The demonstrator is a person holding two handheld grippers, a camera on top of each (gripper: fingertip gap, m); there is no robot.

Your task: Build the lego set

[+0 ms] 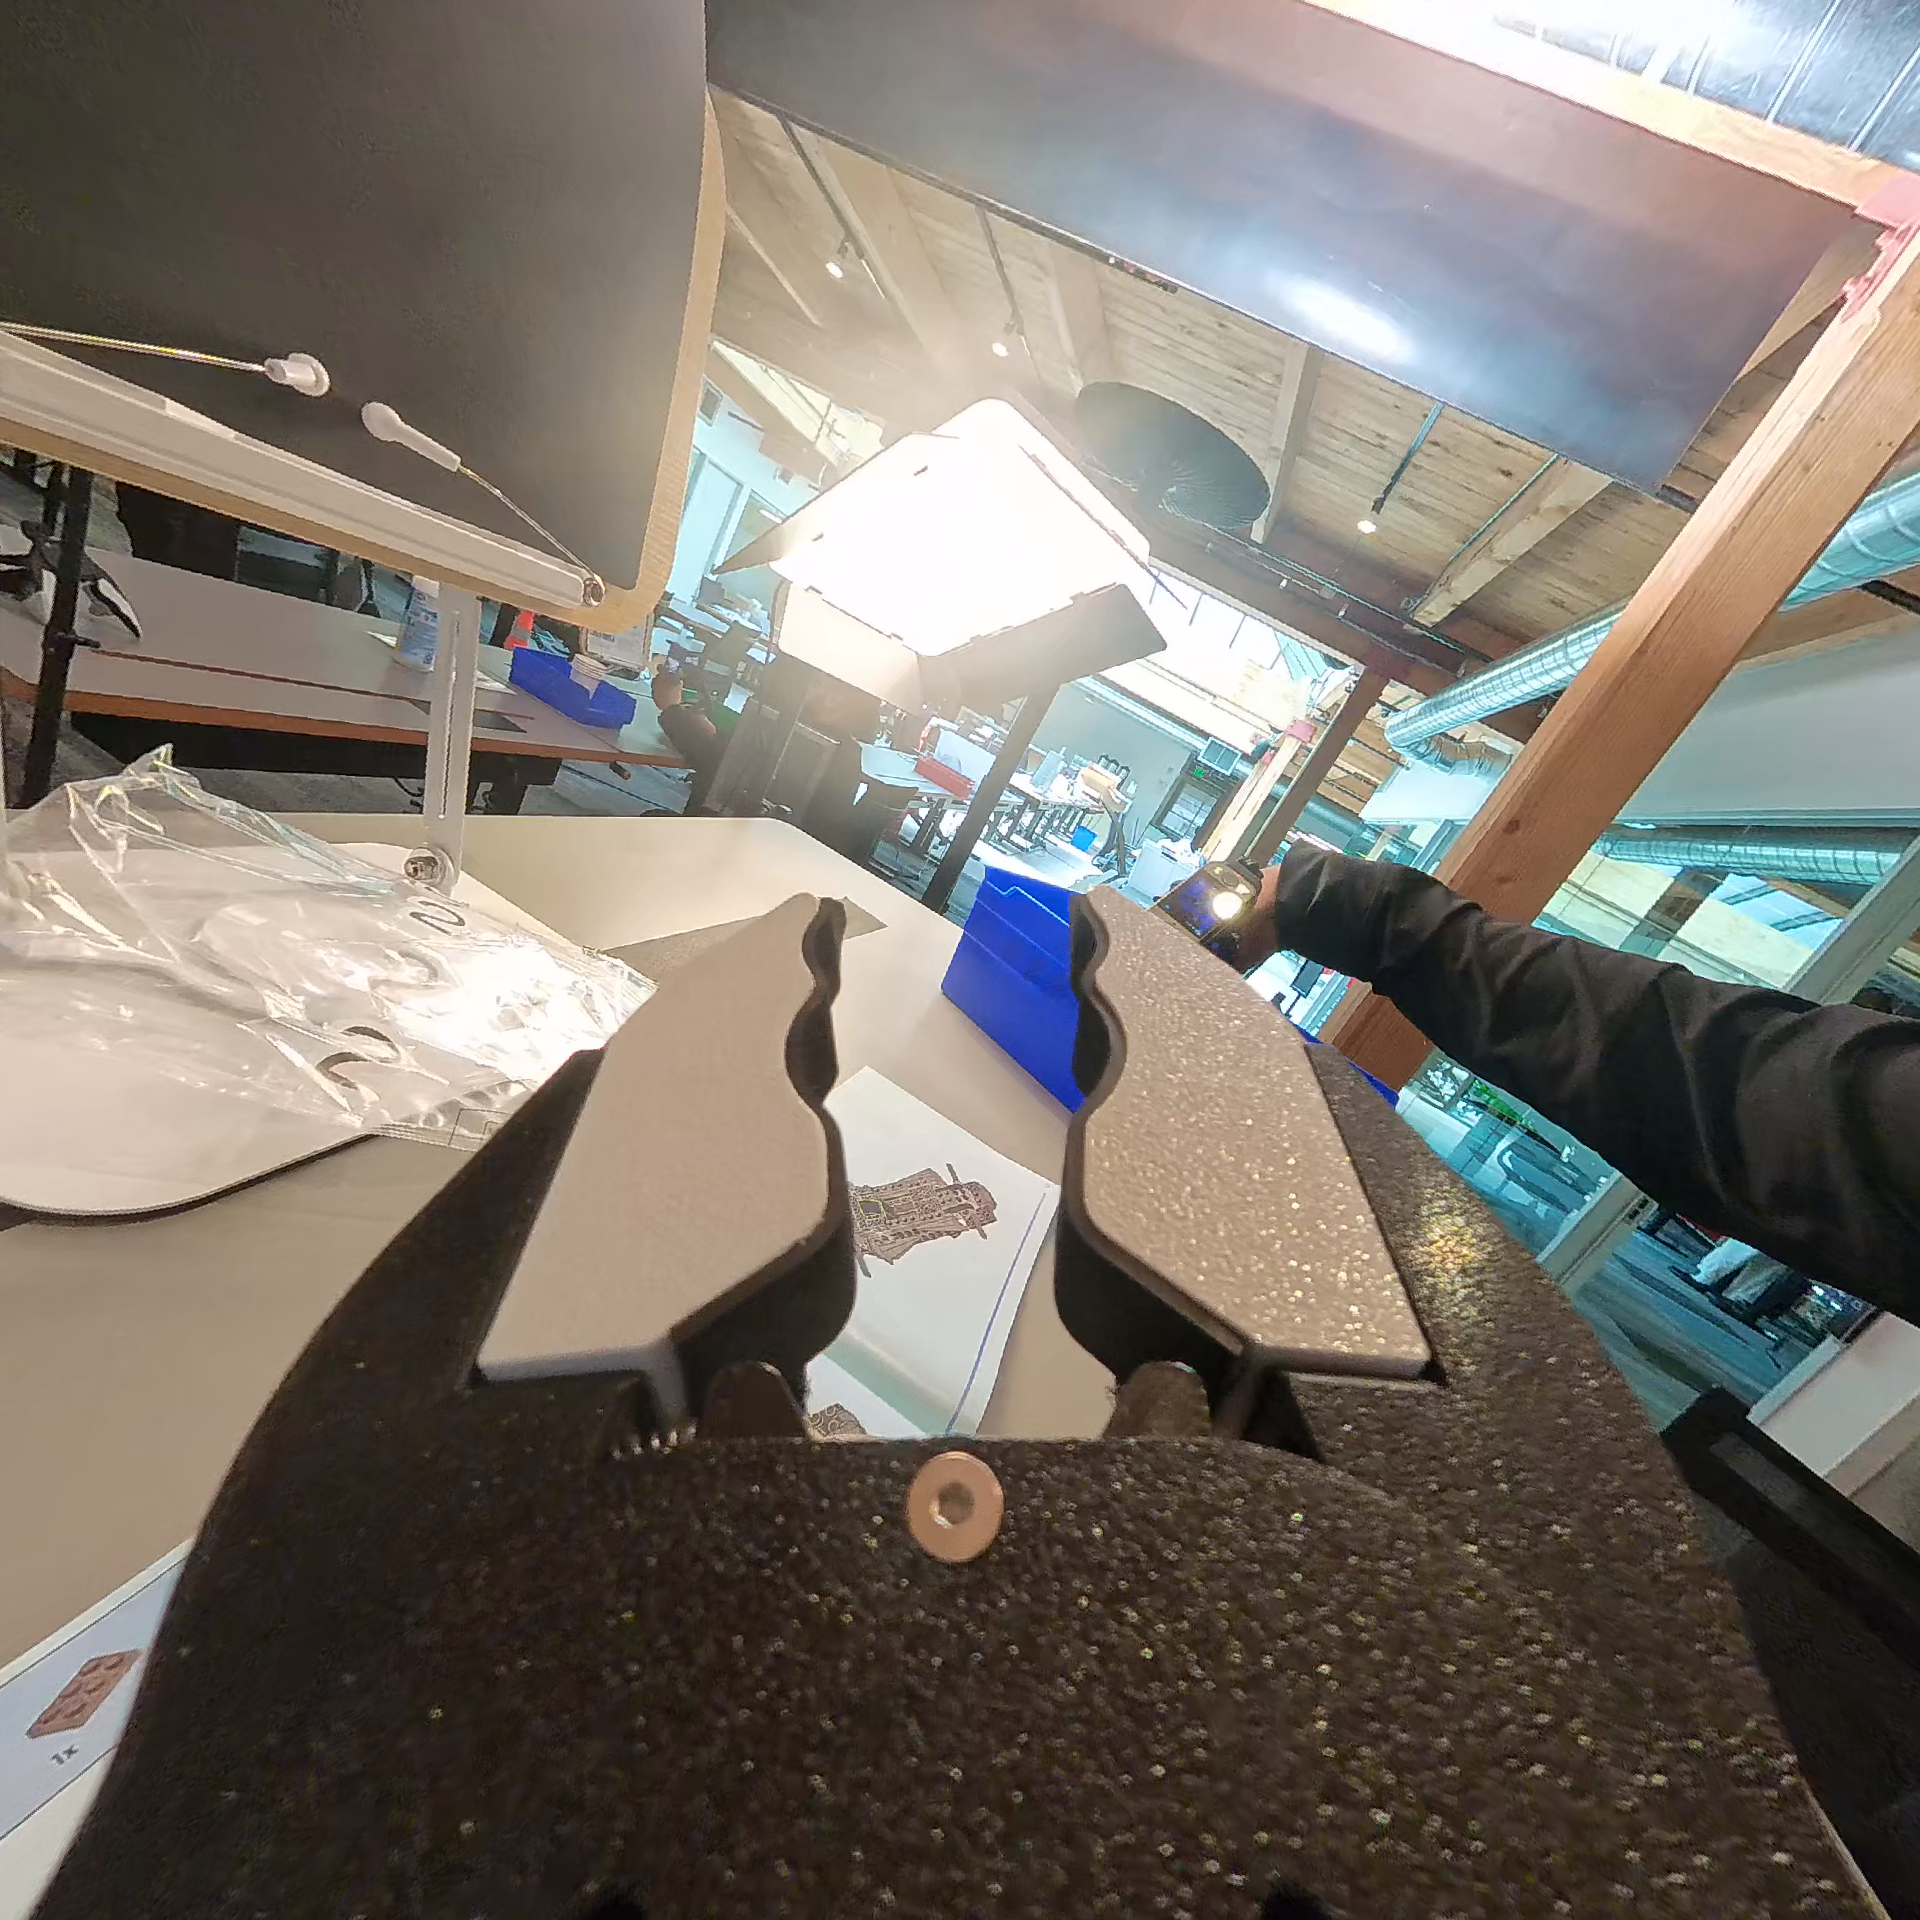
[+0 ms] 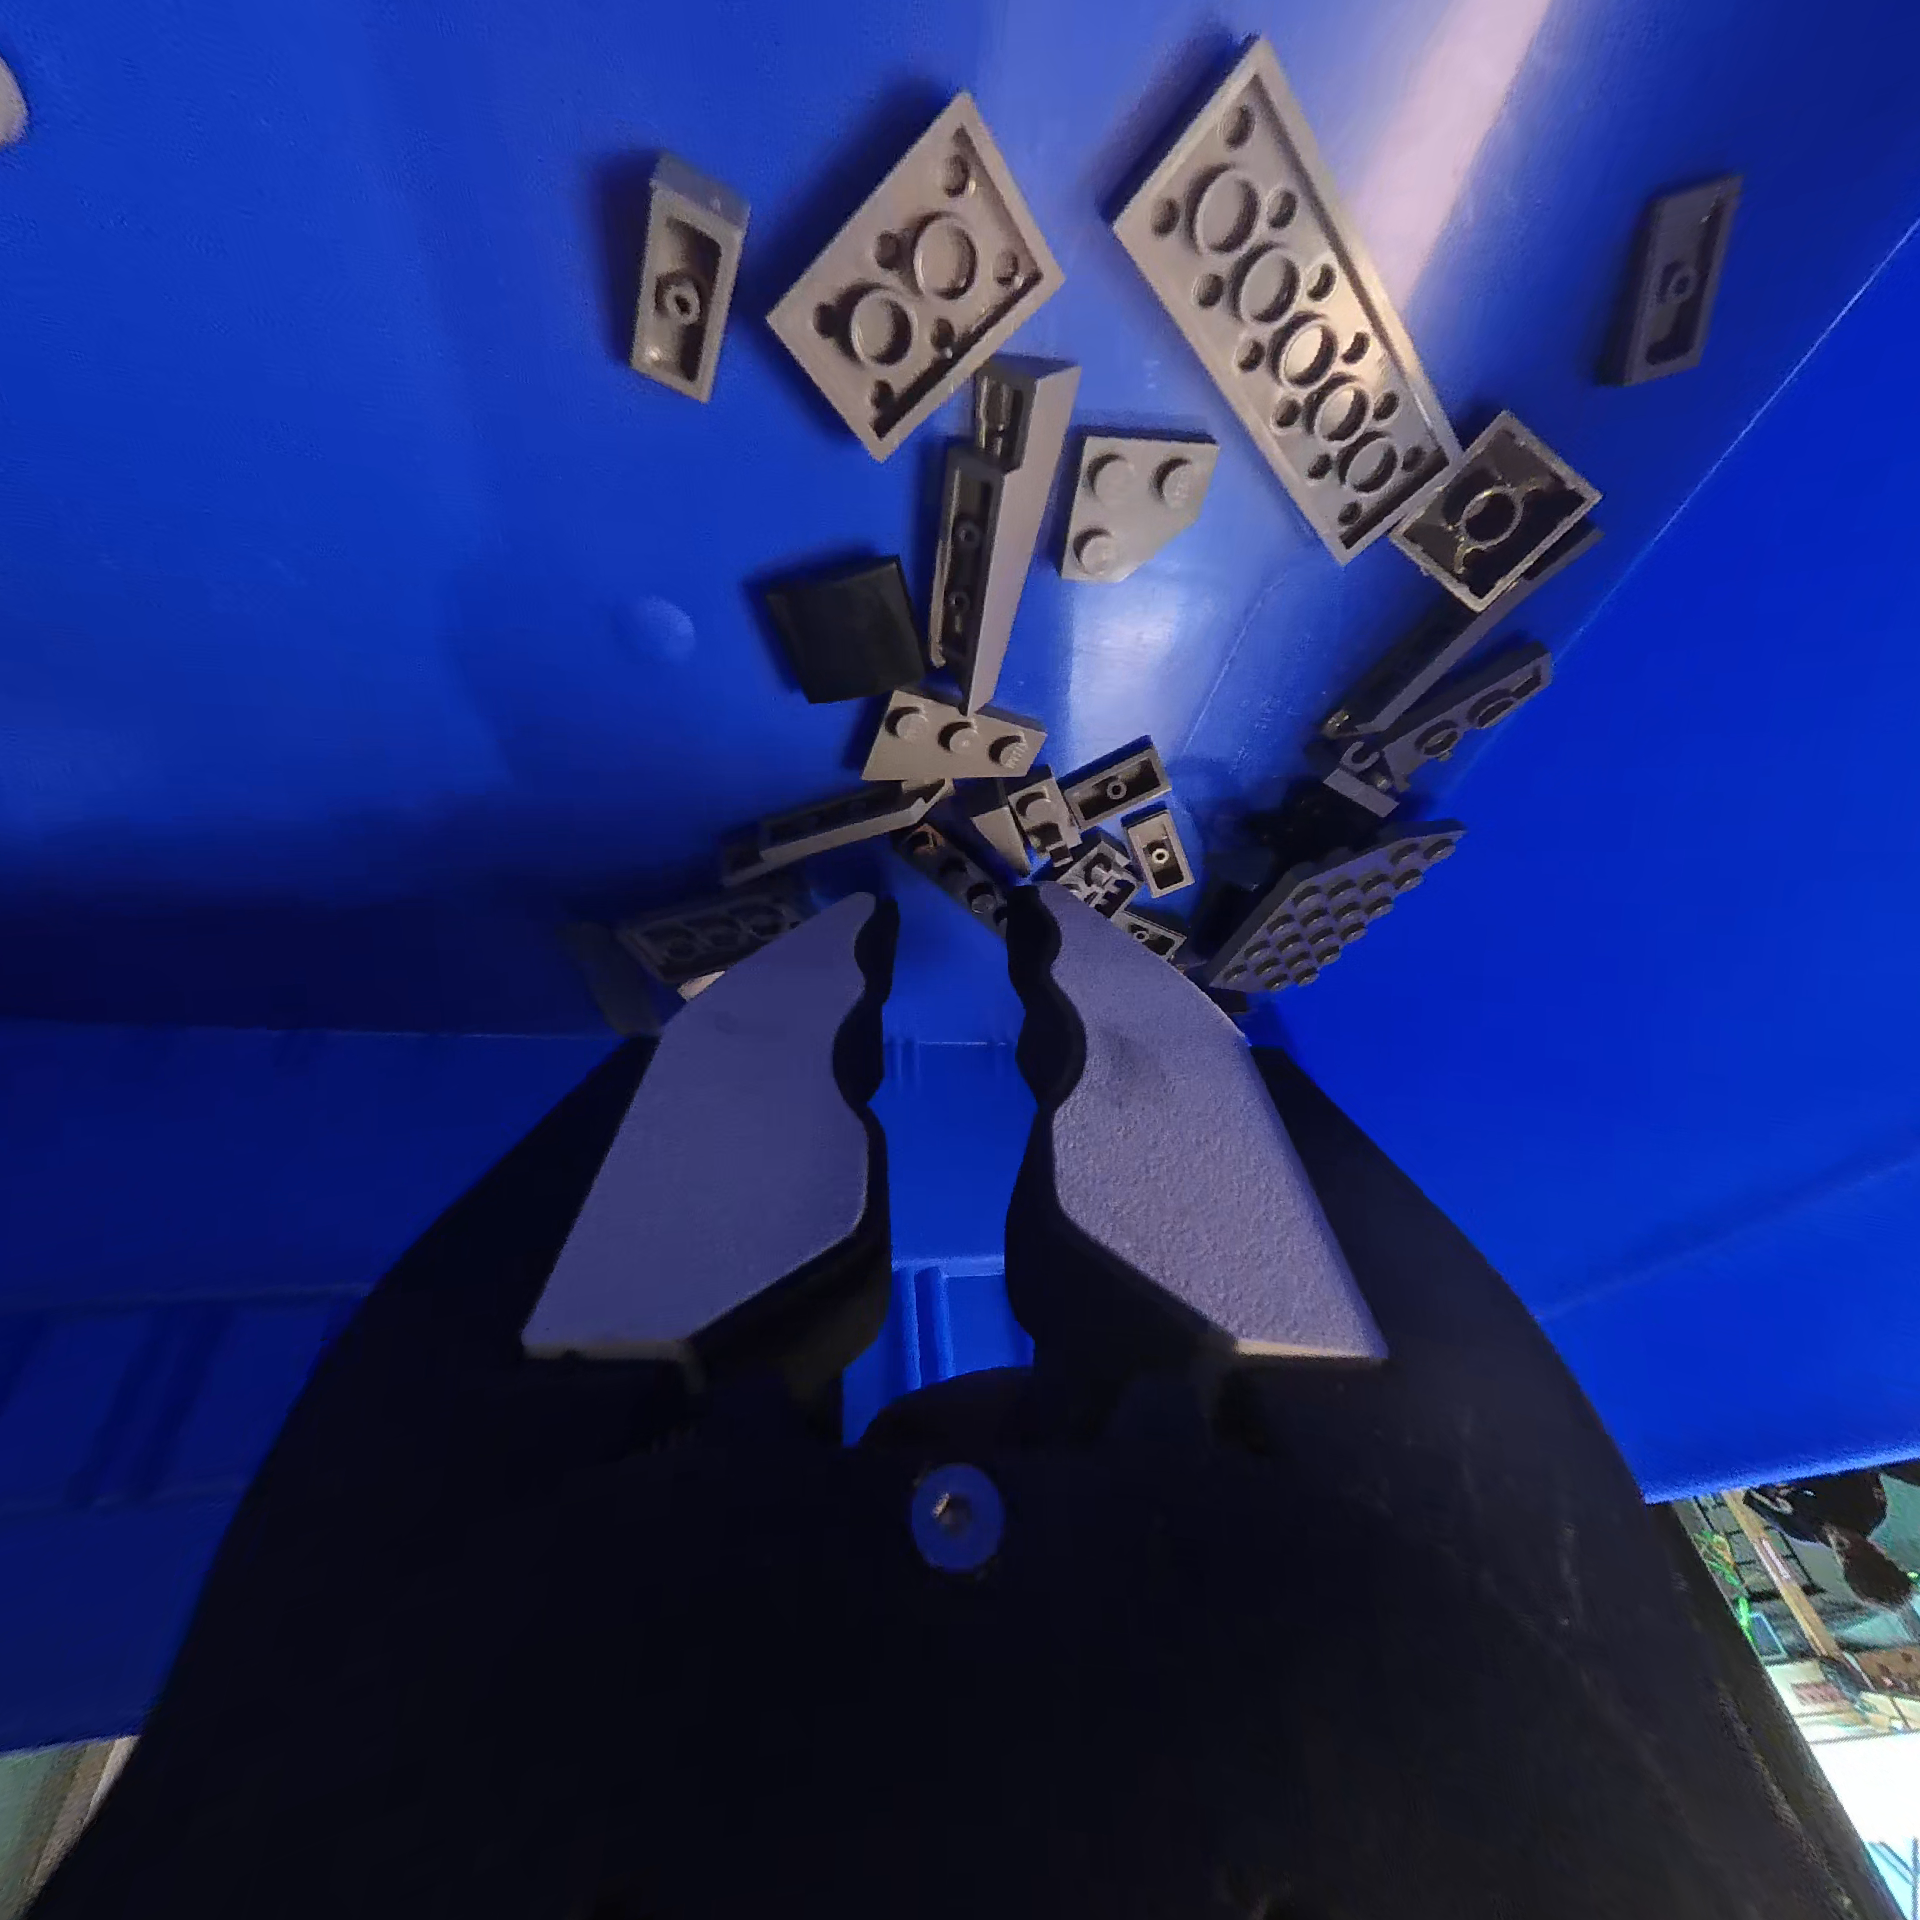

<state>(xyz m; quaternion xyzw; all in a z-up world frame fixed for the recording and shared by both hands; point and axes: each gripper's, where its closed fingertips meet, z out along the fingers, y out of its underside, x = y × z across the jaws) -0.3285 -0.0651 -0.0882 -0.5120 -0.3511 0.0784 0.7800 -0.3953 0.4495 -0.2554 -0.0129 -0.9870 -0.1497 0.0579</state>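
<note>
The white table (image 1: 644, 883) is lying under everything in the left wrist view, with a raised board (image 1: 343, 260) standing over its far left part on a white post. A blue bin (image 1: 1013, 987) is sitting at the table's far right edge, and a person's dark sleeve (image 1: 1558, 1049) is reaching down toward it from the right. Crumpled clear plastic bags (image 1: 260, 987) are resting on the left side of the table, and a printed instruction sheet (image 1: 935, 1236) is lying flat just below the left gripper (image 1: 951, 925). That gripper is hanging above the table with its jaws spread wide and nothing between them — bare tabletop, sheet and bin are showing through the gap.

In the right wrist view, the blue bin (image 2: 364, 520) is filling almost the whole frame, seen from inside. Grey building bricks (image 2: 987, 748) are lying scattered on its floor: a long plate (image 2: 1283, 301) at the upper right, a square plate (image 2: 914, 275) beside it, a studded plate (image 2: 1340, 909) at the right wall, and many small pieces heaped near the middle. The right gripper (image 2: 951, 914) is pointing down into the bin, its jaws partly parted and gripping nothing — blue plastic is showing between them, and its tips are sitting right at the near edge of the heap.
</note>
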